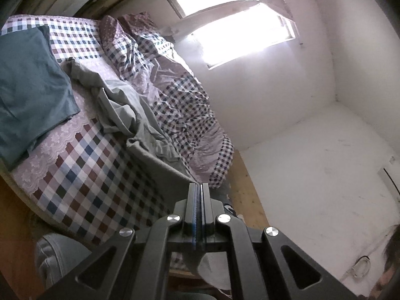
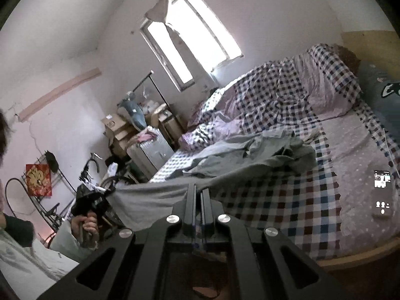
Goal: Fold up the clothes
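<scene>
A bed under a checked purple-and-blue sheet (image 2: 275, 200) fills both views. Across it lies a crumpled grey cloth garment (image 2: 250, 152) — its near edge lifted taut. The left gripper (image 1: 199, 187) and right gripper (image 2: 198, 192) are each clamped tight on that edge.

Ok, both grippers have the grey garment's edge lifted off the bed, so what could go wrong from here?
The far half of the grey garment lies bunched on the bed; lifting may carry the wrinkles into the fold. The left gripper and right gripper pinch thin cloth only at the edge, so it could slip. The phone lies close by; swinging fabric might drag it.
</scene>
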A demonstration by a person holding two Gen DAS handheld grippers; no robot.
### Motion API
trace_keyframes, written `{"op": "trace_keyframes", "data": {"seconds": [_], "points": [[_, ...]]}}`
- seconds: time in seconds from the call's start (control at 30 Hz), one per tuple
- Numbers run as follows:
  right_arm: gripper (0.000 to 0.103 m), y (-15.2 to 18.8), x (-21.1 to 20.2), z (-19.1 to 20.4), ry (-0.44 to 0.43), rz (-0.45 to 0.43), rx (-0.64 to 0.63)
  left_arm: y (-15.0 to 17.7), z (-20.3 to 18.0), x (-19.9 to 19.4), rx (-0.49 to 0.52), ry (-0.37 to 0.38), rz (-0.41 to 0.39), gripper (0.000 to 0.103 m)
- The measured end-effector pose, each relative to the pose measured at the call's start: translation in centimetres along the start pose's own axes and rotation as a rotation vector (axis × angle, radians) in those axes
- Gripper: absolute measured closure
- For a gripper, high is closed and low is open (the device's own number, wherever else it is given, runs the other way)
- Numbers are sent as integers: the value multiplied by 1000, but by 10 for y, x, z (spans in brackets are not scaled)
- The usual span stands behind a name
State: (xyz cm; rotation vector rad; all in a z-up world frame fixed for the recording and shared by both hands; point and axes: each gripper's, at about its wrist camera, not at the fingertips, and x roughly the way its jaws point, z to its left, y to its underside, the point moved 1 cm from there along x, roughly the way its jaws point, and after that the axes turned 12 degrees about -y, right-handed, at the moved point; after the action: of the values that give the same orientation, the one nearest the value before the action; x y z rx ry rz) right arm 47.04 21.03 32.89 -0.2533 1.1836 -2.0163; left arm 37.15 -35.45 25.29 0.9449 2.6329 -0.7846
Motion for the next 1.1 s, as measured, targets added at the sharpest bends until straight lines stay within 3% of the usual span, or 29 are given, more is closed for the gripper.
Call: {"op": "trace_keyframes", "data": {"seconds": [0.2, 0.37, 0.57, 0.7, 0.83, 1.1], "points": [[102, -1, -30, 38, -33, -43, -83, 12, -12, -38, 25, 41, -25, 103], [102, -4, -54, 64, -115, -84, -153, 21, -24, -64, 36, 61, -34, 103], [102, 2, -57, 50, -135, -143, -103, 20, -33, -67, 34, 75, -29, 103], [102, -4, -53, 9, -70, -224, 15, 1, -31, -39, -8, 48, 1, 103], [102, -10, -32, -48, 10, -239, 161, -22, -28, 13, -52, -4, 49, 103], [102, -11, 50, -159, 147, -109, 370, -64, 13, 156, -168, -175, 173, 103]]}}
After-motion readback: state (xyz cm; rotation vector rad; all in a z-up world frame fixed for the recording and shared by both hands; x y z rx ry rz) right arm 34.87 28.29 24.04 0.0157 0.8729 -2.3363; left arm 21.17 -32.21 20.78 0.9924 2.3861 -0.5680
